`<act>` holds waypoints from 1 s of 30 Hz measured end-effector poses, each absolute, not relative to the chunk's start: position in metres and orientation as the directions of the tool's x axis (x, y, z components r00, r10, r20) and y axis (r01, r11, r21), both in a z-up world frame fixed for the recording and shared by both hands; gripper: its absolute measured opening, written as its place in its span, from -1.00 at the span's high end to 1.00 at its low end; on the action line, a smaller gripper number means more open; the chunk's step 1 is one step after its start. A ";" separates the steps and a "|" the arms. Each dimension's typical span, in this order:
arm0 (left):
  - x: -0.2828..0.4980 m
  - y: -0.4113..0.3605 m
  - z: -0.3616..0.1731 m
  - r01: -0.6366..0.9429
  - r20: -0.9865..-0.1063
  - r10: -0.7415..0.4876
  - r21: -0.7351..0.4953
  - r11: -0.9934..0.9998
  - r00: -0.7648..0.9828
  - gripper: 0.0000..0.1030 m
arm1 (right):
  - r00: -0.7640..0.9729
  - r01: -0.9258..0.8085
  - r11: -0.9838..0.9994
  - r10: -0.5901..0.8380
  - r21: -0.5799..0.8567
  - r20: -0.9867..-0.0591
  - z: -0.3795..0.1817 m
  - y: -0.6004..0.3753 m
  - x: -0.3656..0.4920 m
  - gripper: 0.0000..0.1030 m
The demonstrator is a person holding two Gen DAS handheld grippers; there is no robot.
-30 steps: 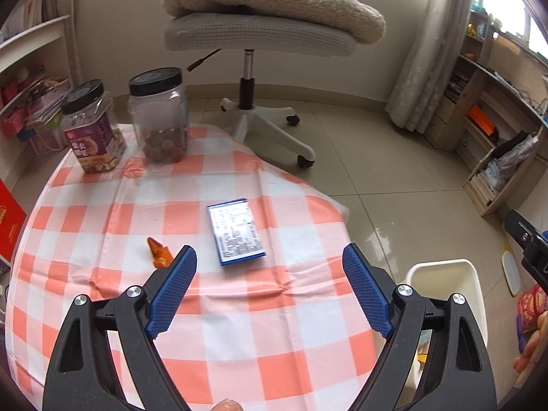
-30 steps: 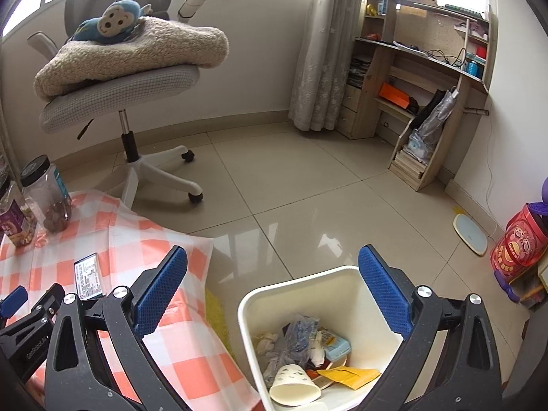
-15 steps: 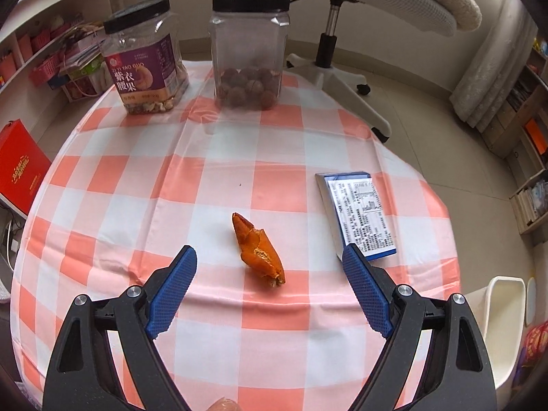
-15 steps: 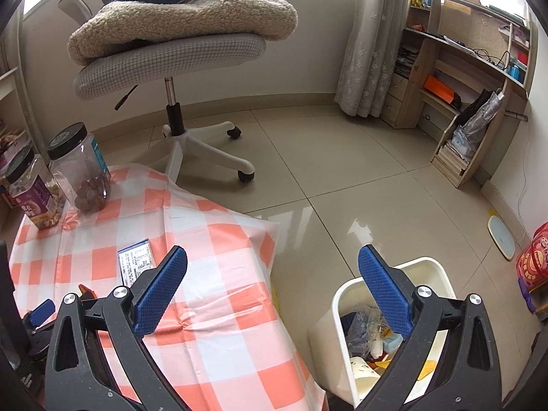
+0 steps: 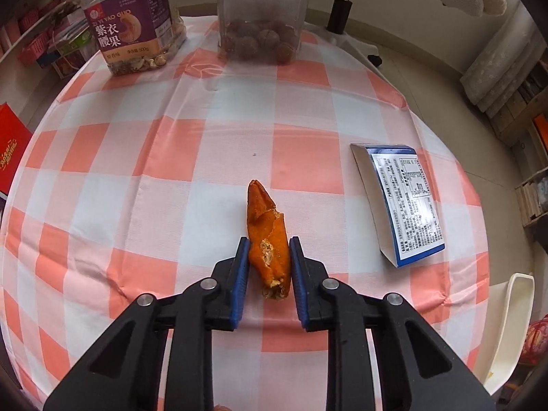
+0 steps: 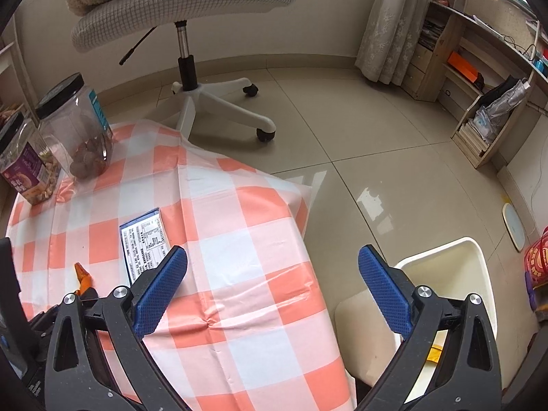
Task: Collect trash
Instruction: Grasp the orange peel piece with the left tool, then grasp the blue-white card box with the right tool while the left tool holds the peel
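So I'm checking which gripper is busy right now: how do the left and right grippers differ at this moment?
The left gripper has just closed its blue pads on the orange peel; the right gripper stands wide open, nothing between its pads. The left gripper is down at the checked tablecloth; the right hangs above the table's edge, beside the white bin. Both share black frames and blue pads.

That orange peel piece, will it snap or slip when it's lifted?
The orange peel piece looks dry, curled and torn, so it's probably light and stiff, maybe crumbly at its ragged edge. The left tool pinches only its near end, so it might tilt or slip.
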State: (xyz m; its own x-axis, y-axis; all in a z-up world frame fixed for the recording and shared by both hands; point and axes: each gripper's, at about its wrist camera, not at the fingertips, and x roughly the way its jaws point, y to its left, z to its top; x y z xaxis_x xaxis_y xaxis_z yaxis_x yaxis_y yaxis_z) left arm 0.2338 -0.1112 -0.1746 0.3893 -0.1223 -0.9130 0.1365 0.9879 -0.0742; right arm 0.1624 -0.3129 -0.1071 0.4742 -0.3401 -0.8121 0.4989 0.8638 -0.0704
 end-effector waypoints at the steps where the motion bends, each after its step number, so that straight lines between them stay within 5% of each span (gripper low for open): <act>1: 0.233 -0.105 -0.171 0.129 -0.909 -0.114 -0.067 0.989 0.400 0.56 | 0.470 0.490 0.869 -0.337 -0.076 -0.816 -0.111 -0.308 0.167 -0.86; 16: 0.218 0.028 -0.094 -0.006 -0.826 -0.027 -0.037 0.999 0.562 0.56 | 0.446 0.277 0.952 -0.248 -0.130 -0.860 -0.176 -0.234 0.235 -0.86; 30: 0.209 0.055 -0.081 -0.029 -0.789 0.026 0.010 1.000 0.614 0.56 | 0.469 0.283 0.958 -0.172 -0.037 -0.867 -0.193 -0.230 0.248 -0.74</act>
